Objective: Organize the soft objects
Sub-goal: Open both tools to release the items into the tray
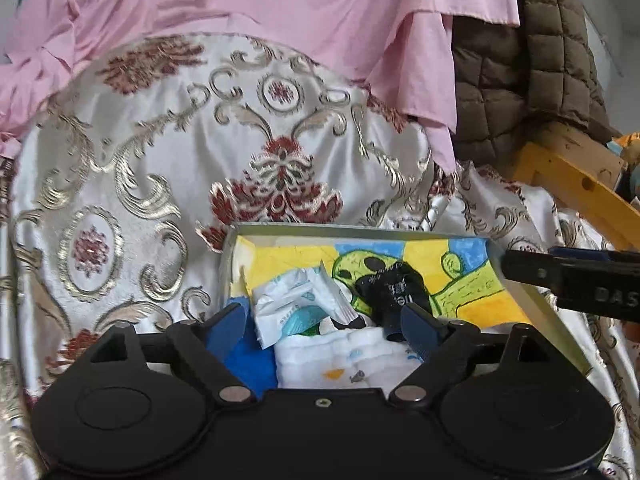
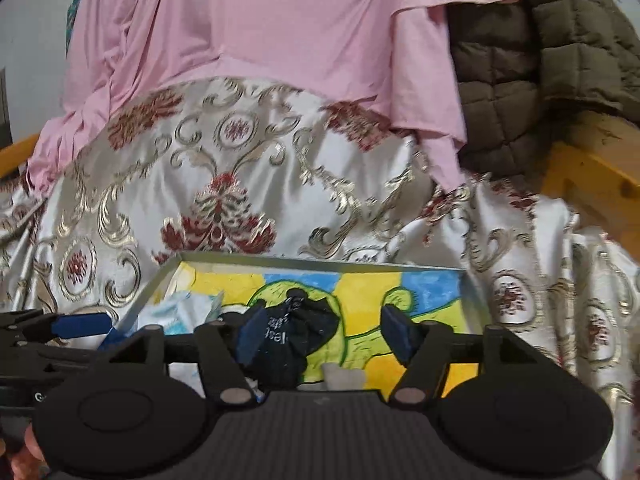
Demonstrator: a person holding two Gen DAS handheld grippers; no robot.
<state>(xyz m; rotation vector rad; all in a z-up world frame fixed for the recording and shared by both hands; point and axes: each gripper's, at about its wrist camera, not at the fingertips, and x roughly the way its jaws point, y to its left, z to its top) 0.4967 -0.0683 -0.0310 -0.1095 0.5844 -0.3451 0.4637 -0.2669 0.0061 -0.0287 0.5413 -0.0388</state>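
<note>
Both claws gaping, holding nothing: left claw (image 1: 324, 326), right claw (image 2: 320, 334). Black sock (image 2: 296, 344), probably, lying limp mid-tray (image 2: 320, 260); white packets (image 1: 296, 304) crowding tray's left corner. Light, floppy; pinching a bunched fold.

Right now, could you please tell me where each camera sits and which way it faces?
Left wrist: on the left gripper, angled down at the shallow grey tray holding white packets; the right gripper intrudes.
Right wrist: on the right gripper, over the black sock; the left gripper and a fingertip show at left.
Both share tray, sock, pink cloth.
</note>
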